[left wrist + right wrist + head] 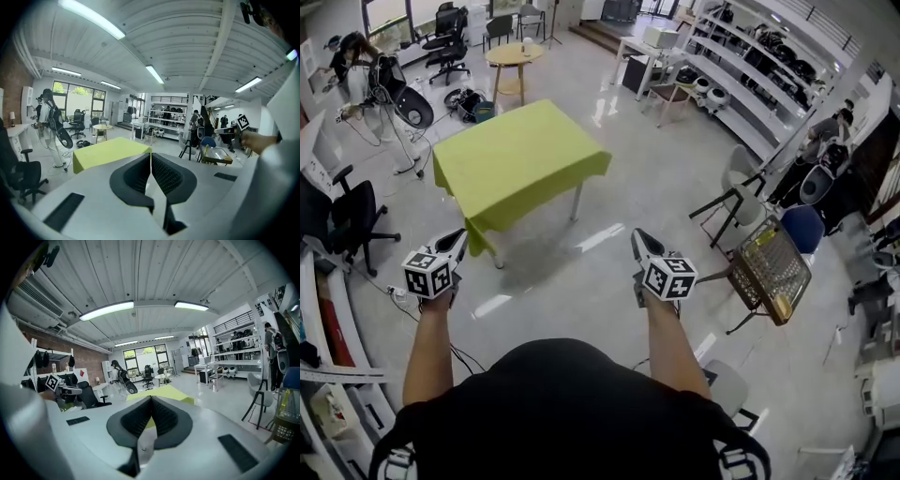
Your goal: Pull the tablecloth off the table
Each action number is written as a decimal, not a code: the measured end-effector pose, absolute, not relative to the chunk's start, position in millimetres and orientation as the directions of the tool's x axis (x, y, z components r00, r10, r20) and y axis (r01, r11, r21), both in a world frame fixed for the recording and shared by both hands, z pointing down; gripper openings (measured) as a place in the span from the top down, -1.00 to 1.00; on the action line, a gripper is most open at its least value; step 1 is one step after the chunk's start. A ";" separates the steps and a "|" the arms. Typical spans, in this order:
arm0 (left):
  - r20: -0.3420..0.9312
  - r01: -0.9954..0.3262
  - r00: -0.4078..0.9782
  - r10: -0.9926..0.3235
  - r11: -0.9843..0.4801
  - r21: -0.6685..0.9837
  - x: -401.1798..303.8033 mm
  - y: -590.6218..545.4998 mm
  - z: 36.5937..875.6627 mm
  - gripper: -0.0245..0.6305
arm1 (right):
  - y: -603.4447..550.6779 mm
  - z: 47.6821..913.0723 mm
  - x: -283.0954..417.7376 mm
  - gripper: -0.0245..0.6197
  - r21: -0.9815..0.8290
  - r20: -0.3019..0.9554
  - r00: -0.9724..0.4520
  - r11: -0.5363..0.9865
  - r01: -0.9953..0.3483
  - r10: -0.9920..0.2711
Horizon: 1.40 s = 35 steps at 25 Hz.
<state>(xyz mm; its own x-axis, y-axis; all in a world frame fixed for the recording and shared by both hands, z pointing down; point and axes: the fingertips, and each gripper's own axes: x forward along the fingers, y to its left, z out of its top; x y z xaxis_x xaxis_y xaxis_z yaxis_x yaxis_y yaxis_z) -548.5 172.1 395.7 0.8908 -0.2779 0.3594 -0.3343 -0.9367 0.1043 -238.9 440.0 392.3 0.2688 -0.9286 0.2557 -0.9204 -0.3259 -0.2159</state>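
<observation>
A yellow-green tablecloth [517, 159] covers a small table with white legs, standing on the floor a few steps ahead of me. It also shows in the left gripper view as the tablecloth [108, 152] and just past the jaws in the right gripper view as the tablecloth [164, 392]. My left gripper [459, 238] is held out at the lower left, shut and empty, well short of the cloth's near corner. My right gripper [638, 237] is held out at the lower right, also shut with nothing in it, over bare floor.
A black office chair [352, 220] stands left of the table. A grey chair [736, 192] and a wire basket [772, 272] on a stand are at the right. Shelving [750, 75] lines the far right, a round wooden table [514, 58] stands behind.
</observation>
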 end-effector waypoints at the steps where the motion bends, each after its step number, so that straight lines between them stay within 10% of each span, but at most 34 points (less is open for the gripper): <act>1: 0.360 -0.337 0.890 -0.280 -0.936 0.105 -542.1 172.2 397.4 0.85 | 439.1 394.8 -232.1 0.87 -0.219 0.259 0.265 -0.324 -0.920 -0.929; 35: 0.407 -0.240 0.900 -0.160 -0.958 0.154 -300.1 -4.3 453.3 0.85 | 269.5 442.2 -40.8 0.87 -0.248 0.288 0.275 -0.349 -0.904 -0.917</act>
<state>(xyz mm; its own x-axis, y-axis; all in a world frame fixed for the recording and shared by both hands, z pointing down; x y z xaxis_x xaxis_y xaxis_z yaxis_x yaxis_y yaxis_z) -300.1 -4.3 453.3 0.8995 -0.1598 0.4066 -0.2400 -0.9584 0.1544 -40.8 269.5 442.2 0.2750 -0.9174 0.2877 -0.9039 -0.3487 -0.2477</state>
